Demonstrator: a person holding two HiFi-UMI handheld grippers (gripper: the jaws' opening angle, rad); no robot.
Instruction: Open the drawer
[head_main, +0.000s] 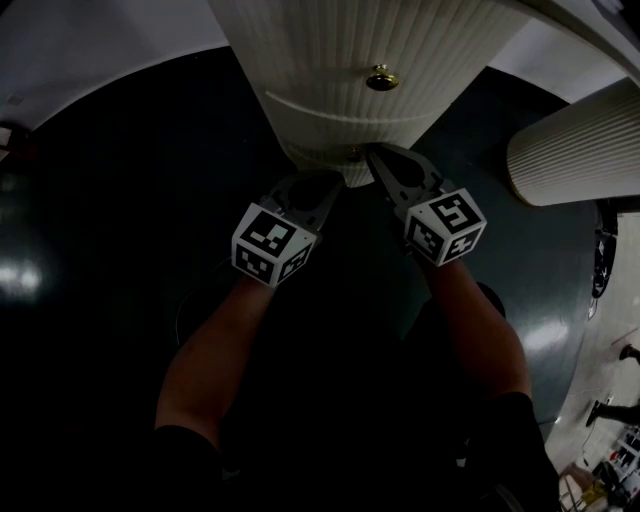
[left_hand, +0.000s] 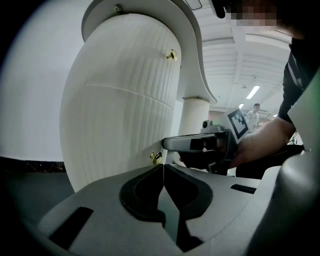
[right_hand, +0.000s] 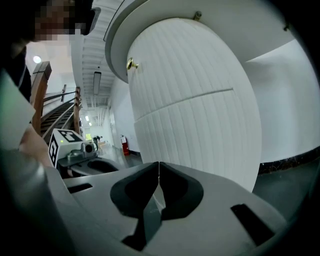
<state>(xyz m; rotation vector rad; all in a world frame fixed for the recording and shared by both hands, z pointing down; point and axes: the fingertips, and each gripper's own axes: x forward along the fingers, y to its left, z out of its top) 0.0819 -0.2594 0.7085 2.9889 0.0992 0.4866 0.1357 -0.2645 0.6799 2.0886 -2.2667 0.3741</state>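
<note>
A white ribbed, rounded cabinet (head_main: 350, 60) stands in front of me, with a seam (left_hand: 125, 93) dividing its drawer fronts. One brass knob (head_main: 381, 78) sits on the upper front, and a second, lower brass knob (left_hand: 156, 158) is near the cabinet's base. My left gripper (left_hand: 163, 166) is shut and empty, its tips just short of that lower knob. In the head view both grippers point at the cabinet's lower edge: the left gripper (head_main: 330, 185) on the left, the right gripper (head_main: 375, 155) beside it. My right gripper (right_hand: 159, 164) is also shut with nothing in it.
A second white ribbed column (head_main: 575, 150) stands to the right. The floor (head_main: 110, 200) is dark and glossy, with a white wall behind. A staircase (right_hand: 50, 110) and a red fire extinguisher (right_hand: 124, 145) show far off to the left.
</note>
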